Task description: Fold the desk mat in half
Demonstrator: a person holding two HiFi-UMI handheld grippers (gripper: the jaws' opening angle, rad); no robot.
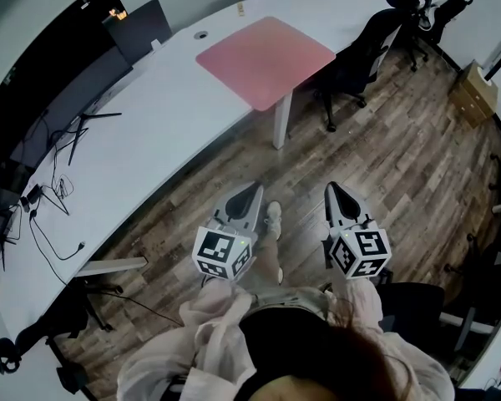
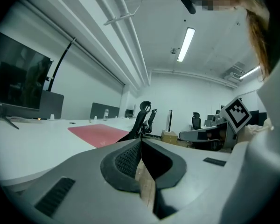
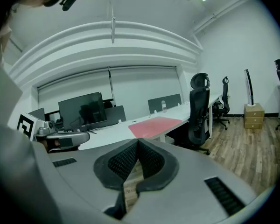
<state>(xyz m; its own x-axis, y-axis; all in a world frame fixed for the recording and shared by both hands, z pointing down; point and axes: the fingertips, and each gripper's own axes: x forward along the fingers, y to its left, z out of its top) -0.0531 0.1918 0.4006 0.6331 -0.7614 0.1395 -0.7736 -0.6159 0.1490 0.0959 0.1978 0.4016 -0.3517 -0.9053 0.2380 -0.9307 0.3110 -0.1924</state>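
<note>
A pink desk mat (image 1: 265, 59) lies flat on the white desk (image 1: 150, 132), near its front edge. It also shows far off as the pink mat (image 2: 95, 133) in the left gripper view and as the mat (image 3: 155, 125) in the right gripper view. I hold both grippers low over the wooden floor, well short of the desk. My left gripper (image 1: 251, 192) is shut with nothing in it, its tips (image 2: 141, 141) meeting. My right gripper (image 1: 331, 188) is also shut and empty, its tips (image 3: 138, 141) together.
A black office chair (image 1: 363, 53) stands at the desk's right end, close to the mat. A monitor (image 1: 33, 73) and loose cables (image 1: 54, 190) occupy the desk's left part. More chairs (image 1: 430, 7) and a cardboard box (image 1: 473, 90) stand at the far right.
</note>
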